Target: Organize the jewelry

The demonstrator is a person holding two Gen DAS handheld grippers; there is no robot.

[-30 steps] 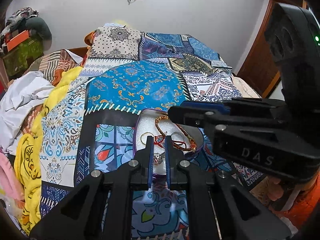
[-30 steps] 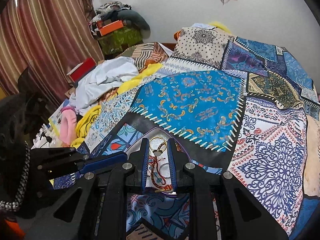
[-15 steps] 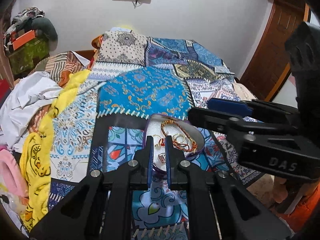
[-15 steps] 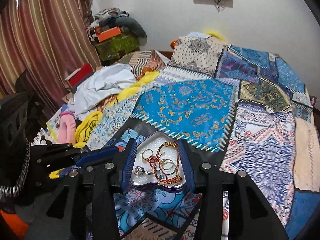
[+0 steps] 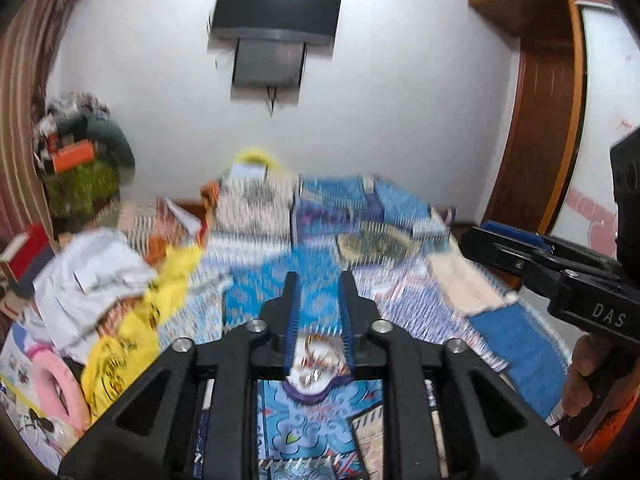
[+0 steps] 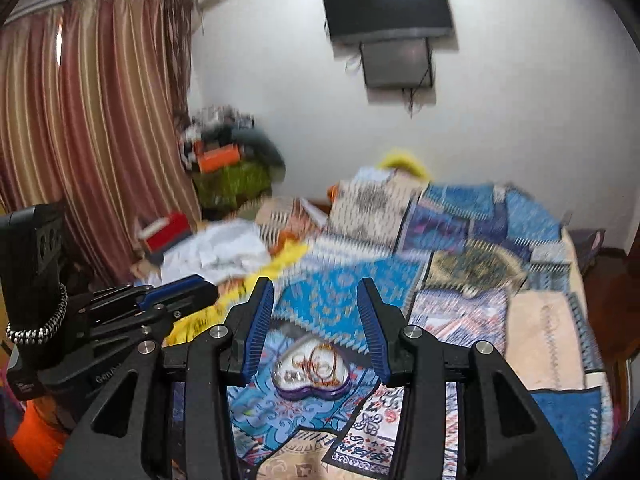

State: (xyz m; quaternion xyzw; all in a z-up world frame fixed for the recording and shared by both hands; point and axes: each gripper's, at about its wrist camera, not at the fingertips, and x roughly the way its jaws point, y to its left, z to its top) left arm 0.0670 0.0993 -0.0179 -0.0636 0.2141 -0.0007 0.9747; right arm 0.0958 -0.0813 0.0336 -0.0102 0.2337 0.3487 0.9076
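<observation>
A purple heart-shaped jewelry tray (image 6: 310, 390) lies on the patchwork bedspread (image 6: 352, 292), holding gold rings and a red-and-gold bracelet (image 6: 320, 364). It also shows blurred in the left wrist view (image 5: 316, 392), low between the fingers. My right gripper (image 6: 316, 292) is open and empty, raised above and behind the tray. My left gripper (image 5: 318, 284) is open and empty, also lifted back from the tray. Each gripper shows in the other's view, the right one (image 5: 508, 244) and the left one (image 6: 180, 292).
A pile of white and yellow clothes (image 5: 120, 280) lies along the bed's left side. A wall-mounted TV (image 6: 388, 8) hangs above the bed. Striped curtains (image 6: 88, 120) hang at left. A wooden door (image 5: 548, 132) stands at right.
Both grippers have pulled up and back from the tray, tilting toward the wall. The right jaws opened wide half a second ago; the left jaws have opened since then. The jewelry stays in the tray.
</observation>
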